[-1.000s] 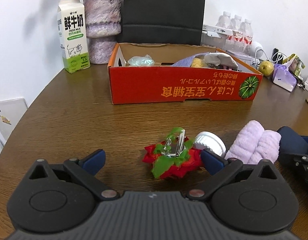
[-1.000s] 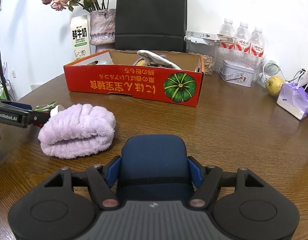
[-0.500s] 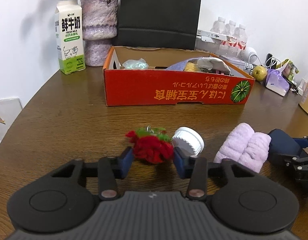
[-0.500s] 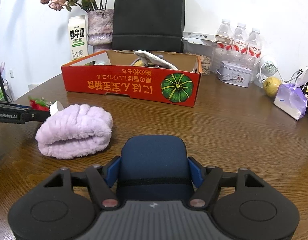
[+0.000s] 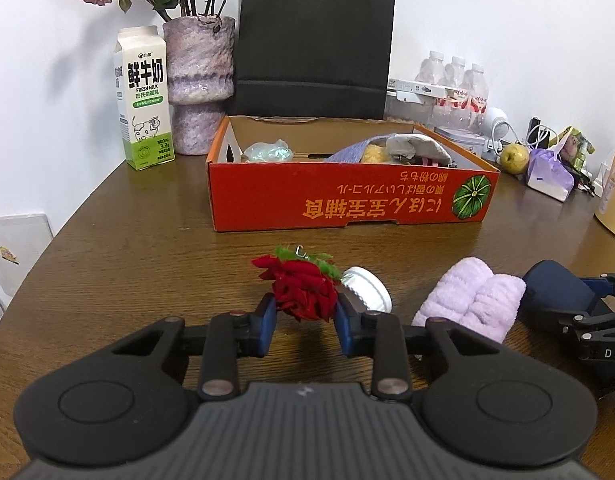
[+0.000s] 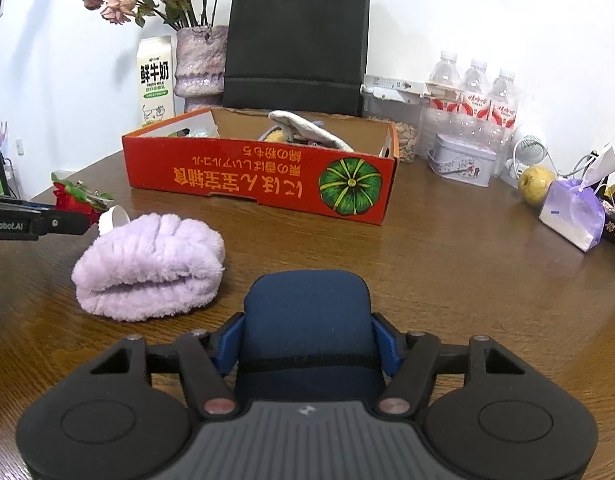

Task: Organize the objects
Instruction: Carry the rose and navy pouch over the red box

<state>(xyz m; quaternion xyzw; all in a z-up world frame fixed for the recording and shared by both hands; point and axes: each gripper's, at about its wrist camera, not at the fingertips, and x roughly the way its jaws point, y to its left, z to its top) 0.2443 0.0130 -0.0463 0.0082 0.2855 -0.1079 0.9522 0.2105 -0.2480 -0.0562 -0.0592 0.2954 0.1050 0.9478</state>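
A red fabric flower (image 5: 303, 292) with green leaves and a metal clip hangs just above the wooden table, casting a shadow below it. My left gripper (image 5: 305, 320) is still closing, its blue pads pressing the flower from both sides. A white cap (image 5: 367, 290) lies right behind the flower, and a rolled lilac towel (image 5: 471, 304) lies to its right. My right gripper (image 6: 307, 344) is closing too, its pads against a dark blue case (image 6: 307, 312) resting on the table. The open red cardboard box (image 5: 347, 196), partly filled, stands further back.
Along the wall stand a milk carton (image 5: 143, 100), a purple vase (image 5: 199, 84) and a black paper bag (image 5: 311, 48). At the back right are water bottles (image 6: 475, 96), a tin (image 6: 461, 160), a yellow fruit (image 6: 535, 184) and a purple tissue pack (image 6: 571, 216).
My left jaws went from wide open around the flower to pressing on it, and the flower has come up off the table. The right gripper and the blue case stayed put.
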